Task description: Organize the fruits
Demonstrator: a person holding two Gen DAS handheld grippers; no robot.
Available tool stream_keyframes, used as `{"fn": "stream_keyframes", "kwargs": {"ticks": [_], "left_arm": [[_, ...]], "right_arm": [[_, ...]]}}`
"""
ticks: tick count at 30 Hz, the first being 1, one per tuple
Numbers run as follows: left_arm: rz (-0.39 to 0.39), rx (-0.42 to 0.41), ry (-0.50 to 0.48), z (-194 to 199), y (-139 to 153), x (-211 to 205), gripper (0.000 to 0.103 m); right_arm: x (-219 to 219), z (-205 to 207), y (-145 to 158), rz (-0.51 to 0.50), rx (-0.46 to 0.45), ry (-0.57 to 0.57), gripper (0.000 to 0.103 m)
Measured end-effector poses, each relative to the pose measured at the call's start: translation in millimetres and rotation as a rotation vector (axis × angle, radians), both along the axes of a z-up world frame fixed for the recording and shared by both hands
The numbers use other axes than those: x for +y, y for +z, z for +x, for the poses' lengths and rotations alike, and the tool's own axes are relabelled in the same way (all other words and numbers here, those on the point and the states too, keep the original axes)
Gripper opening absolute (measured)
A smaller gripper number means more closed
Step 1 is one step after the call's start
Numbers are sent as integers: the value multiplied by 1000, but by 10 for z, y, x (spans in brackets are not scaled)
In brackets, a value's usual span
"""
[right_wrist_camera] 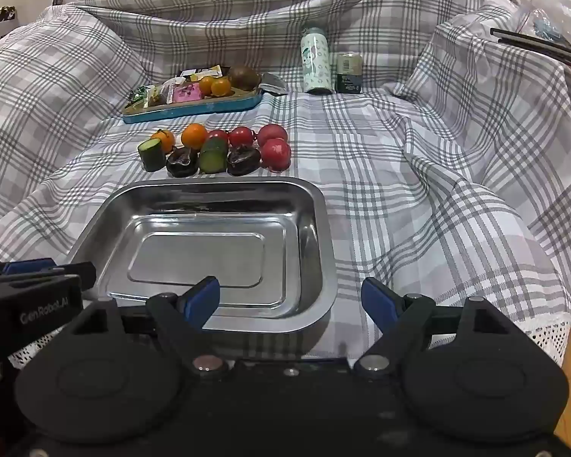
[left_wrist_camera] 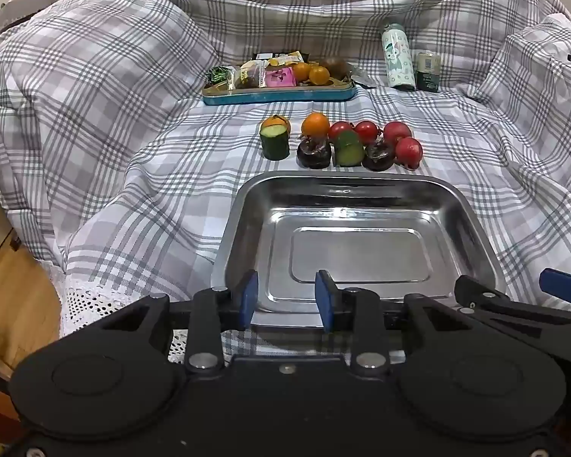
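A steel tray [left_wrist_camera: 472, 228] [right_wrist_camera: 323, 236] sits bare on the checked cloth in front of both grippers. Behind it lie a cucumber piece [left_wrist_camera: 275, 140] [right_wrist_camera: 152, 155], oranges [left_wrist_camera: 315, 125] [right_wrist_camera: 194, 135], a second cucumber piece [left_wrist_camera: 348, 149] [right_wrist_camera: 212, 155], red tomatoes [left_wrist_camera: 366, 131] [right_wrist_camera: 241, 136], red radishes [left_wrist_camera: 408, 151] [right_wrist_camera: 276, 153] and two dark fruits [left_wrist_camera: 315, 153] [right_wrist_camera: 181, 162]. My left gripper [left_wrist_camera: 286, 302] is open and empty at the tray's near edge. My right gripper [right_wrist_camera: 291, 301] is open wider and empty at the tray's near right corner.
A blue tray [left_wrist_camera: 278, 95] [right_wrist_camera: 194, 108] at the back holds snack packets, small oranges and a kiwi. A patterned bottle [left_wrist_camera: 397, 57] [right_wrist_camera: 316, 61] and a green can [left_wrist_camera: 429, 71] [right_wrist_camera: 349, 73] stand right of it. Cloth folds rise on both sides.
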State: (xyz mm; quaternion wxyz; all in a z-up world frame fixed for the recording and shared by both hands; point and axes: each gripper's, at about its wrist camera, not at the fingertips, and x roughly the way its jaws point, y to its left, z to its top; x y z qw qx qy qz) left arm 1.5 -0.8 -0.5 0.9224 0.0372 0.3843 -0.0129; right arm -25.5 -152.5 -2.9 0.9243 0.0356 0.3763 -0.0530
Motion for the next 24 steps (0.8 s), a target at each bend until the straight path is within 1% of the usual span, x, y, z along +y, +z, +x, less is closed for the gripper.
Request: {"fn": "stream_keyframes", "kwargs": {"ticks": [4, 7, 8, 9, 12, 16, 17, 24], "left_arm": [[0, 6, 7, 4, 72, -72, 42], [3, 5, 4, 18, 57, -76, 42], [3, 4, -1, 23, 53, -77, 42], [-2, -7, -15, -23, 29, -31, 42], [-1, -10, -18, -32, 25, -34, 42], [-4, -10, -17, -30, 31, -24, 42], [-4, -9, -16, -26, 31, -20, 42], [-10, -7, -14, -30, 21, -1, 42]], "right_arm": [[10, 13, 27, 1, 1, 2, 85], [18, 18, 49, -2, 0, 5, 85], [15, 3, -3, -3, -1, 6, 85], [15, -3, -9, -4, -1, 7, 85], [20, -3, -24, -6, -3, 8, 85], [22, -49, -61, -9, -3, 11, 85], [24, 5, -8, -5, 12, 8, 85], [16, 5, -39, -2, 19, 7, 85]]}}
